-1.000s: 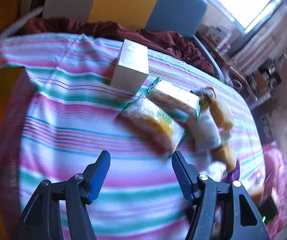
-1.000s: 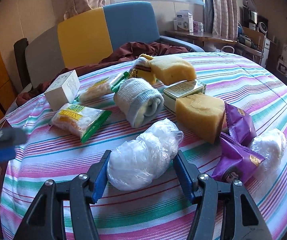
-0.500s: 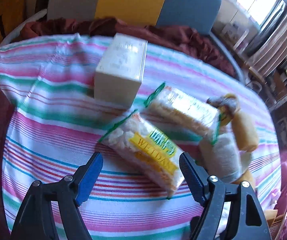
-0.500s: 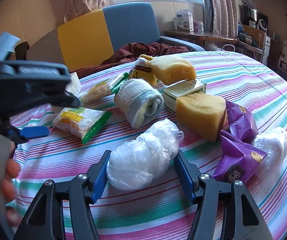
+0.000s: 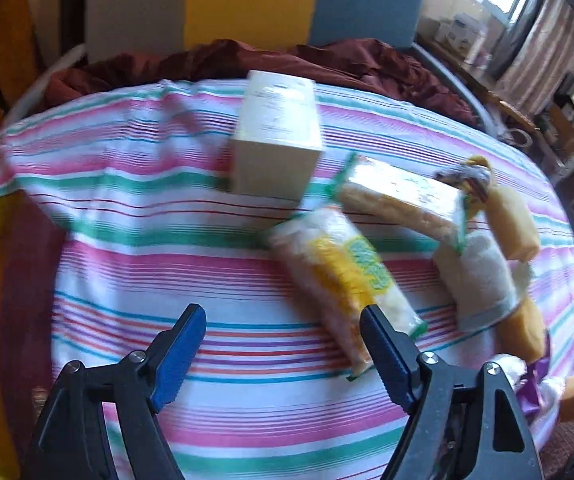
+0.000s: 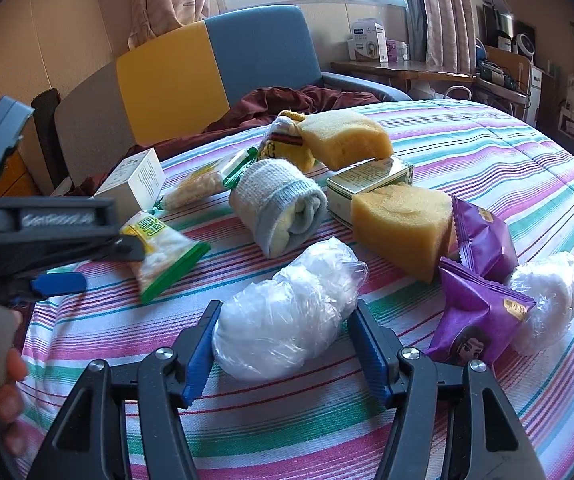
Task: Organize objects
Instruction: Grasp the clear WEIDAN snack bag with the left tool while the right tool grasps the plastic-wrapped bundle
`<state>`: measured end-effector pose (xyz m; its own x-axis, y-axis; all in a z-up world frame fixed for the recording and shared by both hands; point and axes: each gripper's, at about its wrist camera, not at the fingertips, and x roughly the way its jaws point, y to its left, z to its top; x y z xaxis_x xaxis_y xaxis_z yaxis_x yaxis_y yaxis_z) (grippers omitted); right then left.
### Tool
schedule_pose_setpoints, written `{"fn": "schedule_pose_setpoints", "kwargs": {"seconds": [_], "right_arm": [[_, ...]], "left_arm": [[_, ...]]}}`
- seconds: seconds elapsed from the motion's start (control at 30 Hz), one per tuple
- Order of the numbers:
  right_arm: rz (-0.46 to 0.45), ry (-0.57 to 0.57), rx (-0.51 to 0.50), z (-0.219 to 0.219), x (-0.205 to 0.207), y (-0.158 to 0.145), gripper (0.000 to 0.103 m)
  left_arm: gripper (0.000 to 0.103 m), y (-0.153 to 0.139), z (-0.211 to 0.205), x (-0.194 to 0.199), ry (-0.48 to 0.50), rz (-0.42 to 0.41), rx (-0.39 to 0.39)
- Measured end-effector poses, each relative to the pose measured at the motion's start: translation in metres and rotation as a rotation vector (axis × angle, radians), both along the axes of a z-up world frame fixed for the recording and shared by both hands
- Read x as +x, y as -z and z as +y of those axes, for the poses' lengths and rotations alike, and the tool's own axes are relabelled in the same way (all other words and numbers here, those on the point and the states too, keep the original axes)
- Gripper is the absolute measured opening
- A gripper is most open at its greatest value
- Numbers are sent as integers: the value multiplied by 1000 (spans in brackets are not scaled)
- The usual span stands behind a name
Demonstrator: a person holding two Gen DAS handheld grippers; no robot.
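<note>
My left gripper hangs over the striped cloth, pointing steeply down. Its jaws are wide and closing slightly, with only cloth between them. A green-edged snack packet lies just past its right fingertip; whether they touch is unclear. In the right wrist view the left gripper's blue pad hovers beside that packet. My right gripper is shut on a white plastic-wrapped bundle that rests on the cloth, a pad against each side.
A white box and a second snack packet lie behind. A rolled grey sock, two yellow sponges, a green box, purple packets and another white bundle crowd the right. A sofa stands behind.
The left gripper's jaws have spread wider and it has come in low over the green-edged snack packet, entering the right wrist view from the left. The right gripper and its bundle have stayed put.
</note>
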<state>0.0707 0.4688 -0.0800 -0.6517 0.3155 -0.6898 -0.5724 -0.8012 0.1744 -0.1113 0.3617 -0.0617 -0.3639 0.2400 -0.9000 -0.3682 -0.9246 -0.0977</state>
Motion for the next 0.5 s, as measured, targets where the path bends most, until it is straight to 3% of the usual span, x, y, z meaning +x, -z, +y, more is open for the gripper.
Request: {"fn": "schedule_pose_setpoints", "kwargs": {"seconds": [0.2,0.33,0.5], "right_arm": [[0,0,0,0,0,0,64],[0,0,0,0,0,0,64],[3,0,-4,1,0,0,64]], "left_arm": [[79,-8,6,1,-35,35,96],[79,8,34,0,-5,6,42],[80,12,34,10,49,71,45]]}}
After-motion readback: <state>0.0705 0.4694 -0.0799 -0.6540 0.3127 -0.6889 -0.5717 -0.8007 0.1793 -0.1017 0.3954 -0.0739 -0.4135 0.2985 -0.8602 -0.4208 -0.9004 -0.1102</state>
